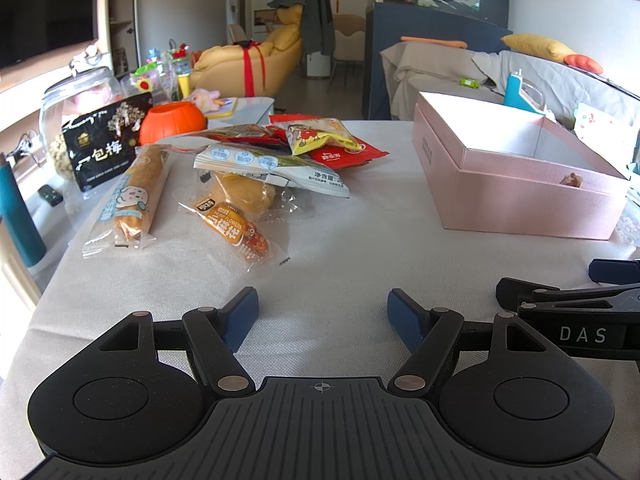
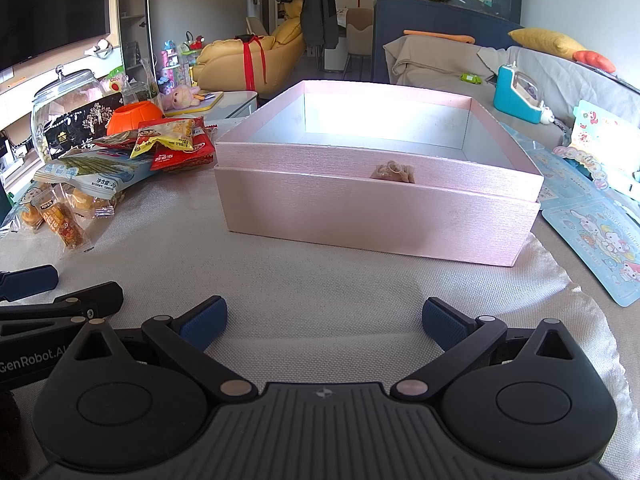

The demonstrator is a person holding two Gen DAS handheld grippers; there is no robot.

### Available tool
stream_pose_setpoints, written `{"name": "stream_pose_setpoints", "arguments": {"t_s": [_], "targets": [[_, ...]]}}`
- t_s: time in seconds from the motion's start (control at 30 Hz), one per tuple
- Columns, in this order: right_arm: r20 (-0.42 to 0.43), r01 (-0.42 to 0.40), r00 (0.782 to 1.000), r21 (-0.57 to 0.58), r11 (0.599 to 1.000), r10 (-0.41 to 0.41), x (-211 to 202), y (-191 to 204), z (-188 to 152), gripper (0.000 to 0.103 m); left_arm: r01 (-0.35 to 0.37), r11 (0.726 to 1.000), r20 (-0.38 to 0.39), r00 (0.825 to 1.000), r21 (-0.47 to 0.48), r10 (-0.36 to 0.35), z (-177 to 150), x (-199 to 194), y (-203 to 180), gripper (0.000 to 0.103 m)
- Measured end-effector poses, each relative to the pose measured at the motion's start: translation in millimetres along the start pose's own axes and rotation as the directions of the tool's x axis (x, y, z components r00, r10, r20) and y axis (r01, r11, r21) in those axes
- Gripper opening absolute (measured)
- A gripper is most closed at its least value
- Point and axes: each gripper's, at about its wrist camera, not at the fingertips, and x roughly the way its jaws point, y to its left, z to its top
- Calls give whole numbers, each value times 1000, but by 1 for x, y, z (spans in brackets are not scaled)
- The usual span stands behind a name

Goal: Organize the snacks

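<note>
Snack packets heaped at the left of a cloth-covered tabletop [image 1: 328,280], with an open pink box [image 2: 376,204] to the right.

The snack pile [image 1: 256,164] sits mid-left on the pale cloth, touching nothing of the box, and a bare strip of cloth lies between them. A long bread stick packet [image 1: 132,200] lies at the pile's left, near the tabletop's left edge; a black plum bag [image 1: 106,144], a glass jar [image 1: 76,100] and an orange pumpkin pot [image 1: 172,120] stand behind. Cartoon sticker sheets [image 2: 600,240] lie right of the box, over the cloth's edge. Beyond are a yellow sofa [image 2: 248,60] and a grey-draped couch [image 1: 460,68]. The left claw [image 1: 323,316] and right claw [image 2: 323,322] both gape wide, holding nothing, low over bare cloth near the front.
</note>
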Motion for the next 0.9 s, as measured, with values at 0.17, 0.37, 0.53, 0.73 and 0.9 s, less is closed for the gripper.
{"name": "stream_pose_setpoints", "arguments": {"t_s": [0.17,0.37,0.53,0.73,0.9], "targets": [[0,0,1000,0,1000,0,0,0,0,103,-14,1000,3,1000,18,14,1,6,-3,77],[0,0,1000,0,1000,0,2,2,0,103,54,998,-20,998,-28,-54,8,-9,9,73],[-2,-12,1000,-16,1000,12,7,5,3,103,115,987,16,993,-113,-114,31,-31,35,73],[-18,-50,999,-38,998,50,14,4,11,103,106,978,-3,994,-178,-109,39,-22,59,72],[-140,-152,981,-107,983,137,18,-6,26,103,112,968,88,992,-223,-94,53,-30,69,65]]}}
